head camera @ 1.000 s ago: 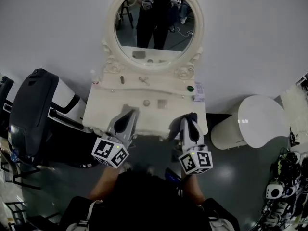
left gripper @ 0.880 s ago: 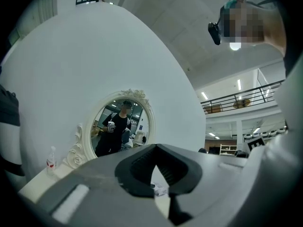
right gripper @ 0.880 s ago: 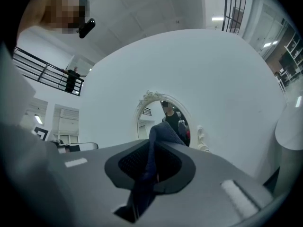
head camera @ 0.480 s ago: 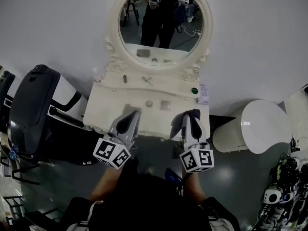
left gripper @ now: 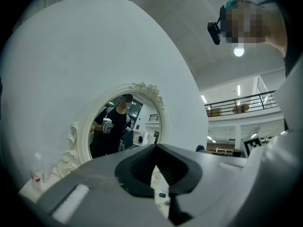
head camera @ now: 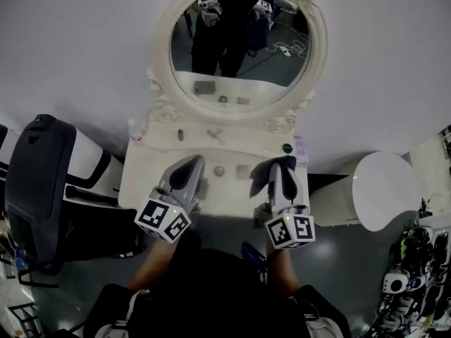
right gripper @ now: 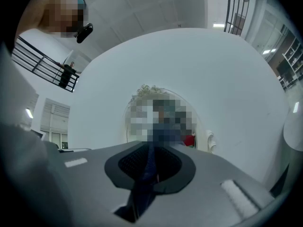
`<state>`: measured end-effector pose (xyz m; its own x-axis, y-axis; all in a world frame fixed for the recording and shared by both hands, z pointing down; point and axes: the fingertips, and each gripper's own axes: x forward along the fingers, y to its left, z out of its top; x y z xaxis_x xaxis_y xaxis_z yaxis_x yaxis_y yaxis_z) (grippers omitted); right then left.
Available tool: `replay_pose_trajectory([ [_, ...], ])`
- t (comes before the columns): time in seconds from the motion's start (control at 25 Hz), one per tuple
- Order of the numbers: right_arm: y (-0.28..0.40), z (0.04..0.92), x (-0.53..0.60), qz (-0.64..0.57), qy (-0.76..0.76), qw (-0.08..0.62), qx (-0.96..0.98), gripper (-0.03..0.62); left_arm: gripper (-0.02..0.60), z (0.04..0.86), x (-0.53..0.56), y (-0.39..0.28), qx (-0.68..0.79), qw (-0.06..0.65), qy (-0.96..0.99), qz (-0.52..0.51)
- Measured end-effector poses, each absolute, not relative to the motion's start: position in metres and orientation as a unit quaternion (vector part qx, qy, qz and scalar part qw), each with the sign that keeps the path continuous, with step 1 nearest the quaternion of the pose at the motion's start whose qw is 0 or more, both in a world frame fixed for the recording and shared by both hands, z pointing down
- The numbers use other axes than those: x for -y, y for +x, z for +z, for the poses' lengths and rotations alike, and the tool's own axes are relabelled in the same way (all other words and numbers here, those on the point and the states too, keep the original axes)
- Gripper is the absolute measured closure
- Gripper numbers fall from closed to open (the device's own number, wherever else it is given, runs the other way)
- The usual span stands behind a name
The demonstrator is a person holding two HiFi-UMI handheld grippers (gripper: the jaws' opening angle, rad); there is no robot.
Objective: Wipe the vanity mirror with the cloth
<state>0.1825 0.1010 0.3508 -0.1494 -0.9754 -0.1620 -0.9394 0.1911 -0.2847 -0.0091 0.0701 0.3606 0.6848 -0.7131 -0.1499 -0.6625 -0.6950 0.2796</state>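
Note:
The oval vanity mirror (head camera: 239,44) in its ornate white frame hangs above the white vanity top (head camera: 151,178); it reflects the person and both grippers. My left gripper (head camera: 190,163) hovers over the top's front left, shut with nothing in it. My right gripper (head camera: 281,165) hovers over the front right, shut on a dark blue cloth (head camera: 259,180) that hangs from its jaws. In the left gripper view the mirror (left gripper: 120,126) lies ahead of the left gripper (left gripper: 155,150). In the right gripper view the cloth (right gripper: 144,183) droops from the right gripper (right gripper: 149,149).
Small items lie on the vanity top: a little bottle (head camera: 133,128), a clip (head camera: 214,135), a round knob (head camera: 219,170), a green cap (head camera: 287,148). A black chair (head camera: 39,178) stands left, a white round stool (head camera: 377,185) right, shoes (head camera: 416,259) on the floor.
Both grippers have edged forward over the vanity top, toward the mirror, which now looks larger. The right gripper still holds the cloth.

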Motion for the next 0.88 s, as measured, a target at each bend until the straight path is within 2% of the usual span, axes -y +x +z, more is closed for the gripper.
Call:
replay_pose_trajectory([
  [0.44, 0.166, 0.330, 0.005, -0.055, -0.666, 0.161, -0.727, 0.554, 0.581, 0.342, 0.049, -0.029, 0.333, 0.106, 0.929, -0.118],
  [0.88, 0.223, 0.286, 0.083, -0.023, -0.679, 0.176, -0.712, 0.554, 0.580, 0.318, 0.108, 0.002, 0.334, 0.111, 0.926, -0.137],
])
